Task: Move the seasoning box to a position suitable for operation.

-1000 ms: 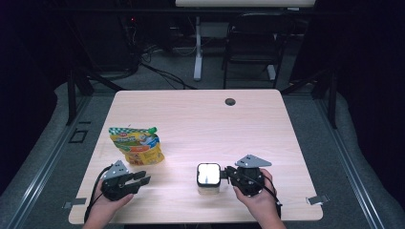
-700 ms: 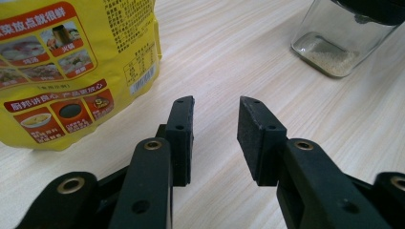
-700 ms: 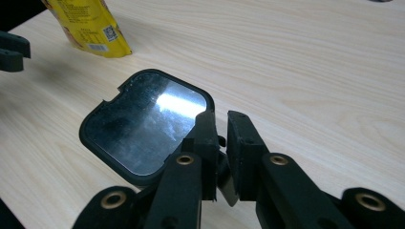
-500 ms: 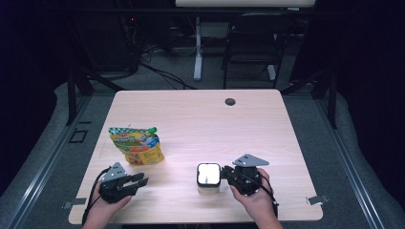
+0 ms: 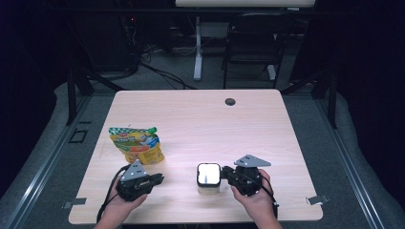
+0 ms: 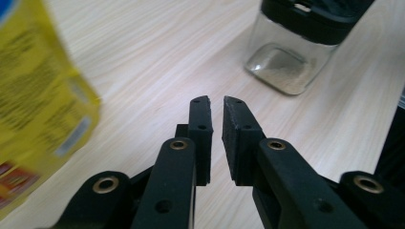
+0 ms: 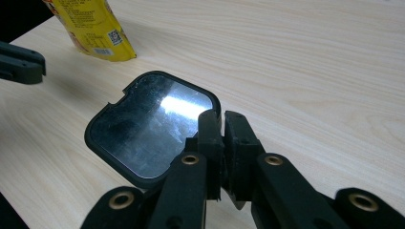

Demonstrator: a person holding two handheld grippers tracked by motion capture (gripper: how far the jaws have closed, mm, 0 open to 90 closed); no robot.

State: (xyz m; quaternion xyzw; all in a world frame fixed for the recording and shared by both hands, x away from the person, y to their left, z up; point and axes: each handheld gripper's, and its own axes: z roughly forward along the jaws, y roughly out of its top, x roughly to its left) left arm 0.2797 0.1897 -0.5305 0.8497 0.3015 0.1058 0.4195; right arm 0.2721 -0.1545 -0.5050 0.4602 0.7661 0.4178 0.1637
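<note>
Bench (image 5: 200,119) of pale wood grain stood in a dark room, a small round grommet (image 5: 230,101) near its far edge; beyond it were a chair (image 5: 253,43), a white desk leg and cables on a grey floor.

A small clear jar (image 5: 208,177) with a square black-rimmed lid (image 7: 150,126) stood upright just ahead of the right gripper (image 5: 229,174), its glossy lid facing up and catching glare. In the right gripper view that gripper's fingers (image 7: 210,138) were pressed nearly together, gripping nothing, their tips over the lid's edge.

A yellow printed pouch (image 5: 136,144) lay flat beyond the left gripper (image 5: 160,179), its long axis running away from the fingers, green cap at the far end. The left gripper's fingers (image 6: 200,129) stood a narrow gap apart, empty, the jar ahead to their right.
</note>
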